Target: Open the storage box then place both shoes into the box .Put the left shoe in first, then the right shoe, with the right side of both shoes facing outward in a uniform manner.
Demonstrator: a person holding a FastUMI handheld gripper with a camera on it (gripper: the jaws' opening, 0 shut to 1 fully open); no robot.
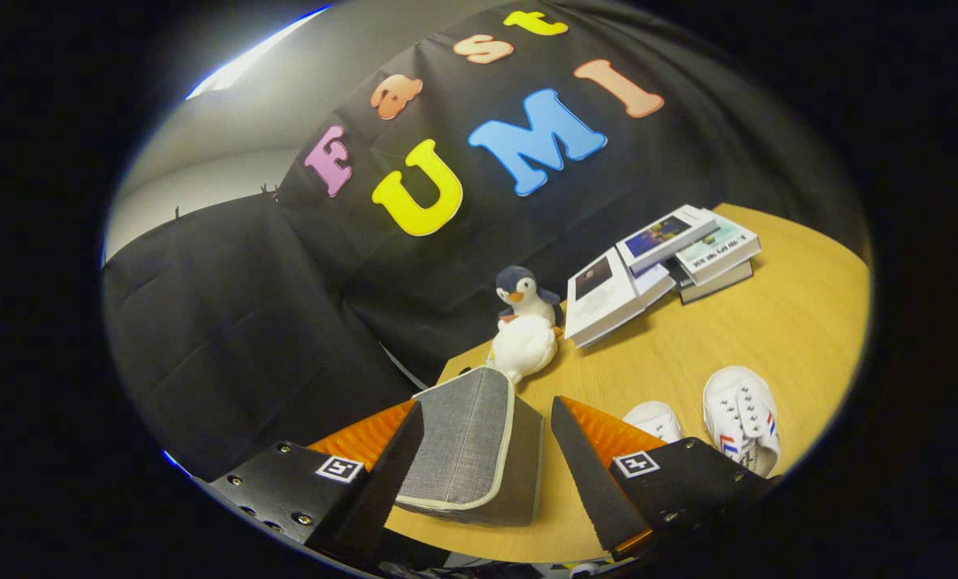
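Note:
A grey fabric storage box (pixel 470 442) with pale trim stands closed on the wooden table (pixel 728 330), seen between and just ahead of my fingers. My gripper (pixel 487 414) is open above it, with a wide gap and nothing held. Two white canvas shoes with red and blue side stripes lie to the right of the box: one shoe (pixel 742 416) shows in full, the other shoe (pixel 654 420) is partly hidden behind my right finger.
A plush penguin (pixel 524 326) sits just beyond the box. Several books (pixel 664 261) lie stacked and fanned at the back of the table. The table's left edge runs close beside the box.

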